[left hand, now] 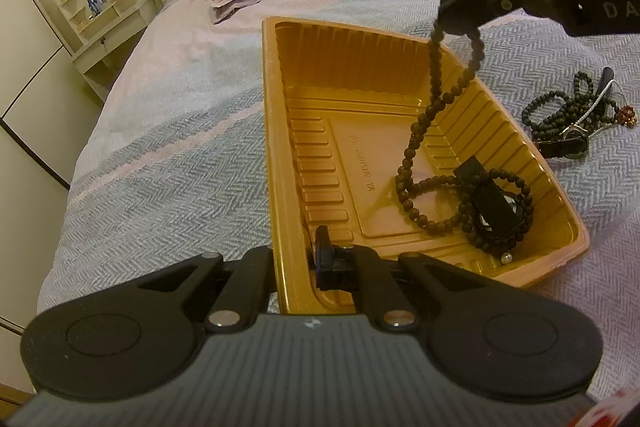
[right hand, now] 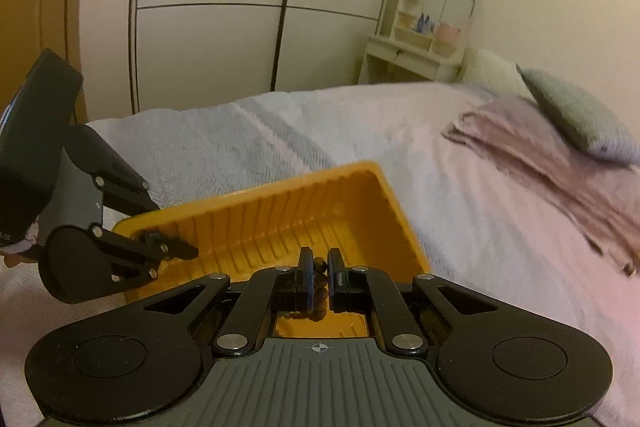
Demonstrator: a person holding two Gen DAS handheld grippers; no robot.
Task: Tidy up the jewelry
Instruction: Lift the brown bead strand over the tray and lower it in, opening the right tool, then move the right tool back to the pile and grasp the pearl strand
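The right tool [left hand: 452, 21] pinches a bead strand [left hand: 434, 99] over the tray [left hand: 280, 147], whose near rim the left tool [left hand: 316, 263] clamps; next, release.

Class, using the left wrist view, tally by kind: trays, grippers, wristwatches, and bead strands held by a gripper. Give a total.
Orange tray: 1
Grippers: 2, left gripper and right gripper
Wristwatches: 2, tray watch and pile watch
Bead strand held by the right gripper: 1
Total: 6
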